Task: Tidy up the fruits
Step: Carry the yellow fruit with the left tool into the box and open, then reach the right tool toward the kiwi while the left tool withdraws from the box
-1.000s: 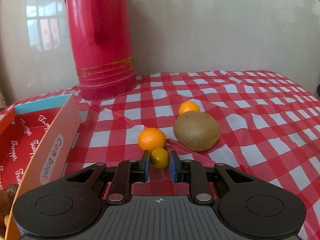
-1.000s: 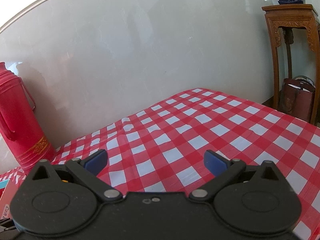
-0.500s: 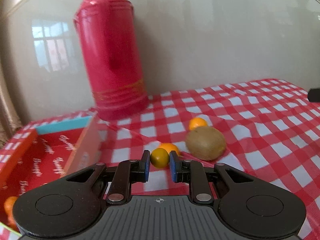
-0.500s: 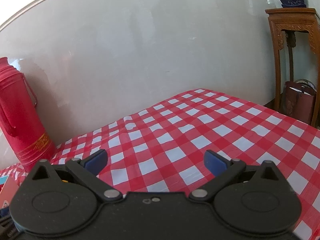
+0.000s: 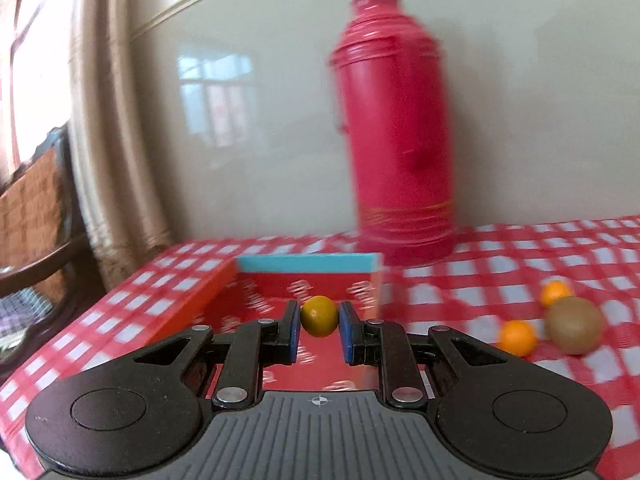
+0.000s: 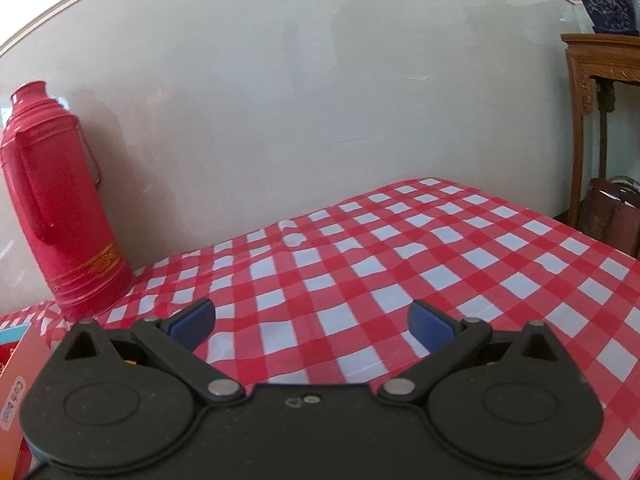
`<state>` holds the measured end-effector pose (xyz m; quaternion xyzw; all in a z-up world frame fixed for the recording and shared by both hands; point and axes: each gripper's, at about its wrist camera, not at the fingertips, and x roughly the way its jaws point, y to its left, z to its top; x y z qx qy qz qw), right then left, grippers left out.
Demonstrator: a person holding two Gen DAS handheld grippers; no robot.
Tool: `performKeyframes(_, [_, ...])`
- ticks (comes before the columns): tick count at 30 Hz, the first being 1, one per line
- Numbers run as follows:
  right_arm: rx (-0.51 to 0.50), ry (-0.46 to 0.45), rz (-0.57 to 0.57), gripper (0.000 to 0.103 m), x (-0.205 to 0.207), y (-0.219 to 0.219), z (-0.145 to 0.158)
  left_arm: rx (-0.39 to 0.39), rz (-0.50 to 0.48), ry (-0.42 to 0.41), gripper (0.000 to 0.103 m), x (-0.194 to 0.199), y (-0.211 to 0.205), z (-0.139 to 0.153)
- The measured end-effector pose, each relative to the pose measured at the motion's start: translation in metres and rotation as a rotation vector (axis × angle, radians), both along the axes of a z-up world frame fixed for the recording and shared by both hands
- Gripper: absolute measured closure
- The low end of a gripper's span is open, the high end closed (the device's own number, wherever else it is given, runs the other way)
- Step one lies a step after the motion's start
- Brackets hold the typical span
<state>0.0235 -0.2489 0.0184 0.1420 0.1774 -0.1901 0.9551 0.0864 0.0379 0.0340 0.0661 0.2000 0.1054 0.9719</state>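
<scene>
My left gripper (image 5: 319, 328) is shut on a small yellow-green citrus fruit (image 5: 319, 315) and holds it above the open red box (image 5: 280, 300) with its blue far rim. Two small oranges (image 5: 518, 337) (image 5: 555, 292) and a brown kiwi (image 5: 574, 330) lie on the checked cloth to the right of the box. My right gripper (image 6: 312, 326) is open and empty above the red-and-white tablecloth (image 6: 380, 256). An orange side of the box (image 6: 16, 392) shows at the left edge of the right wrist view.
A tall red thermos (image 5: 396, 128) stands against the wall behind the box; it also shows in the right wrist view (image 6: 56, 216). A chair (image 5: 36, 216) is off the table's left edge. A wooden stand (image 6: 600, 120) is at the far right.
My left gripper has carried the yellow-green fruit up and to the left, from beside the oranges and kiwi to above the red box. The right gripper has barely moved and stays open.
</scene>
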Motion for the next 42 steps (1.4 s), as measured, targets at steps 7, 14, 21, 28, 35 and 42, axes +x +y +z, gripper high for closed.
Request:
performKeyframes(7, [-0.014, 0.006, 0.041, 0.006, 0.007, 0.018, 0.0, 0.012, 0.115, 0.069, 0.082, 0.016, 0.032, -0.012])
performKeyframes(14, [-0.013, 0.006, 0.067, 0.006, 0.011, 0.026, -0.001, -0.059, 0.149, 0.131, 0.082, 0.02, 0.052, -0.018])
performKeyframes(21, [-0.019, 0.007, 0.091, 0.006, 0.015, 0.035, 0.0, -0.1, 0.179, 0.118, 0.066, 0.008, 0.064, -0.014])
performKeyframes(28, [-0.034, 0.022, 0.139, 0.006, 0.021, 0.047, -0.002, -0.11, 0.21, 0.032, 0.021, -0.022, 0.078, 0.002])
performKeyframes(35, [-0.036, 0.053, 0.226, 0.006, 0.03, 0.06, -0.005, -0.103, 0.269, 0.032, 0.0, -0.045, 0.095, 0.009])
performKeyframes(42, [-0.038, 0.085, 0.284, 0.006, 0.04, 0.067, -0.008, -0.113, 0.374, 0.029, 0.0, -0.067, 0.12, 0.01])
